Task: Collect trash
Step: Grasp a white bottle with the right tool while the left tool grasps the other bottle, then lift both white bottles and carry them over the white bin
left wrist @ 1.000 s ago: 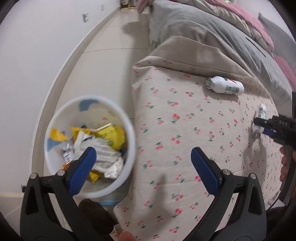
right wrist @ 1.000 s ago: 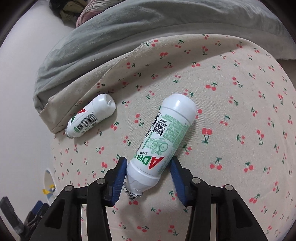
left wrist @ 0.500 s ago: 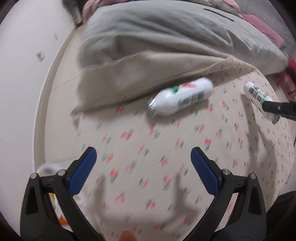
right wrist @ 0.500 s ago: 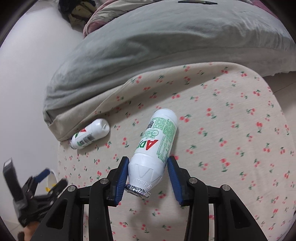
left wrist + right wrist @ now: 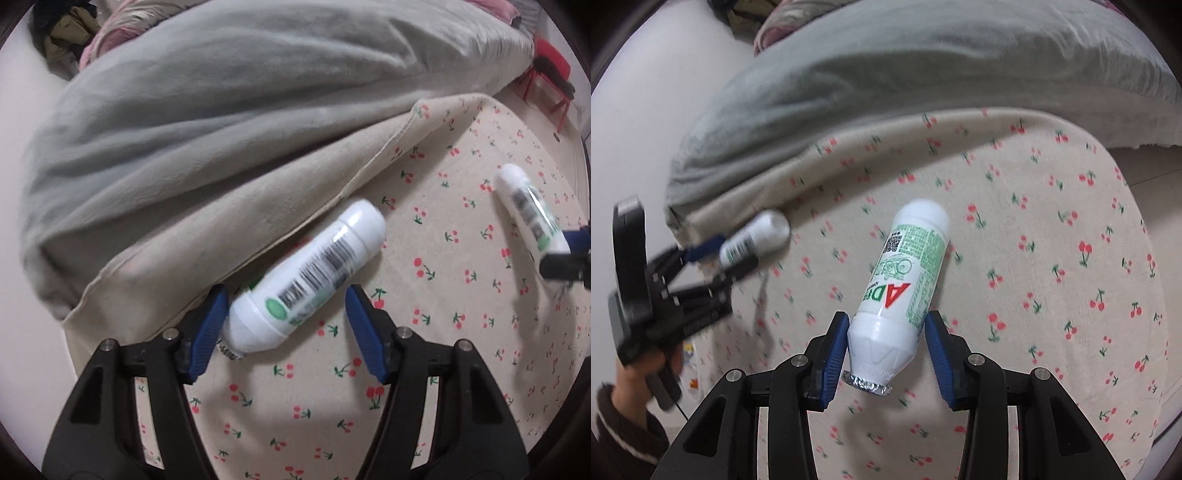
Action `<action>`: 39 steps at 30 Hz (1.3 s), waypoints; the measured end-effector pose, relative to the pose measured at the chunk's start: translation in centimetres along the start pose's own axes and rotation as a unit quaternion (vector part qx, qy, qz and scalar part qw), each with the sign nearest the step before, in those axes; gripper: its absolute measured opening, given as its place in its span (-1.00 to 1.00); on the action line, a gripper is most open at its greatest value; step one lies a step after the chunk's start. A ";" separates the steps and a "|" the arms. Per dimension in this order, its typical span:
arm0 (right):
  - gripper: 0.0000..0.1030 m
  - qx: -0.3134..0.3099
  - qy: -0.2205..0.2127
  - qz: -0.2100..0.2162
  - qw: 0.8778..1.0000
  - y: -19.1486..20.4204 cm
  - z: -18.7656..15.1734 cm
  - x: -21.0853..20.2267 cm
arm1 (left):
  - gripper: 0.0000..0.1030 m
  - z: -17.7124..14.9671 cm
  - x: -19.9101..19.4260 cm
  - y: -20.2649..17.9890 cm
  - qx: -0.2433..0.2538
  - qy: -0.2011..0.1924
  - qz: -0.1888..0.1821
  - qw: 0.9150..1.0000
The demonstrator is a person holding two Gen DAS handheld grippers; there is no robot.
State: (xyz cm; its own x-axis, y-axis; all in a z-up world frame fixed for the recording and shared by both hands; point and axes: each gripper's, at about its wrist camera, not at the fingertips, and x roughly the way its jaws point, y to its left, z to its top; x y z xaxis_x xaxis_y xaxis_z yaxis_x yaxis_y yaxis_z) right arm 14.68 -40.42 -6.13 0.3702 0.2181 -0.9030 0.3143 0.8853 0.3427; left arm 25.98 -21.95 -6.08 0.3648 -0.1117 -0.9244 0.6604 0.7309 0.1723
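Two white milk-drink bottles with green labels are on the cherry-print bed sheet (image 5: 443, 332). One bottle (image 5: 317, 273) lies beside the folded sheet edge, between the fingers of my left gripper (image 5: 288, 328). Its jaws are closing; the left pad sits at the bottle's neck and the right pad stands off it. From the right wrist view this bottle (image 5: 753, 236) and the left gripper (image 5: 731, 258) appear blurred. My right gripper (image 5: 886, 343) is shut on the other bottle (image 5: 905, 280), foil mouth toward the camera, raised a little above the sheet. That bottle (image 5: 528, 210) also shows at the left view's right edge.
A grey duvet (image 5: 221, 110) is heaped along the far side of the bed. A red stool (image 5: 546, 81) stands past the bed's far corner. A hand (image 5: 628, 376) in a dark sleeve holds the left gripper. Pale floor lies left of the bed.
My left gripper swung from over the trash bin onto the bed, straddled the lying bottle and narrowed its jaws. The right gripper lifted its bottle off the sheet.
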 end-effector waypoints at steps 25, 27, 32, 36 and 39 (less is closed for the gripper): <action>-0.20 0.092 -0.003 0.040 0.995 -4.5 0.5 0.8 | -0.13 0.2 -1.8 -1.1 -0.062 0.009 -0.089 0.994; -0.21 0.086 -0.008 0.047 0.995 -4.2 0.4 0.2 | -0.14 -0.8 -2.9 -0.5 -0.083 0.005 -0.100 0.991; -0.21 0.067 -0.022 0.063 0.996 -2.9 -0.2 -1.2 | -0.17 -4.5 -5.8 -0.2 -0.122 -0.012 -0.116 0.986; -0.21 0.051 -0.024 0.074 0.996 -1.4 -1.0 -1.7 | -0.19 -7.8 -6.5 1.3 -0.154 -0.021 -0.123 0.980; -0.21 0.037 -0.023 0.076 0.996 0.7 -1.5 -1.4 | -0.20 -10.2 -7.7 1.7 -0.175 -0.028 -0.122 0.977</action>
State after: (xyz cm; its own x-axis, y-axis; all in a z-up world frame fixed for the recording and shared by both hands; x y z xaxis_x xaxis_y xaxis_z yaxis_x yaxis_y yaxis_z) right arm 13.07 -39.50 -5.04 0.4572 0.3262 -0.8274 0.3154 0.8103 0.4938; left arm 17.57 -13.01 -2.17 0.2663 -0.3411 -0.9015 0.4718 0.8617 -0.1867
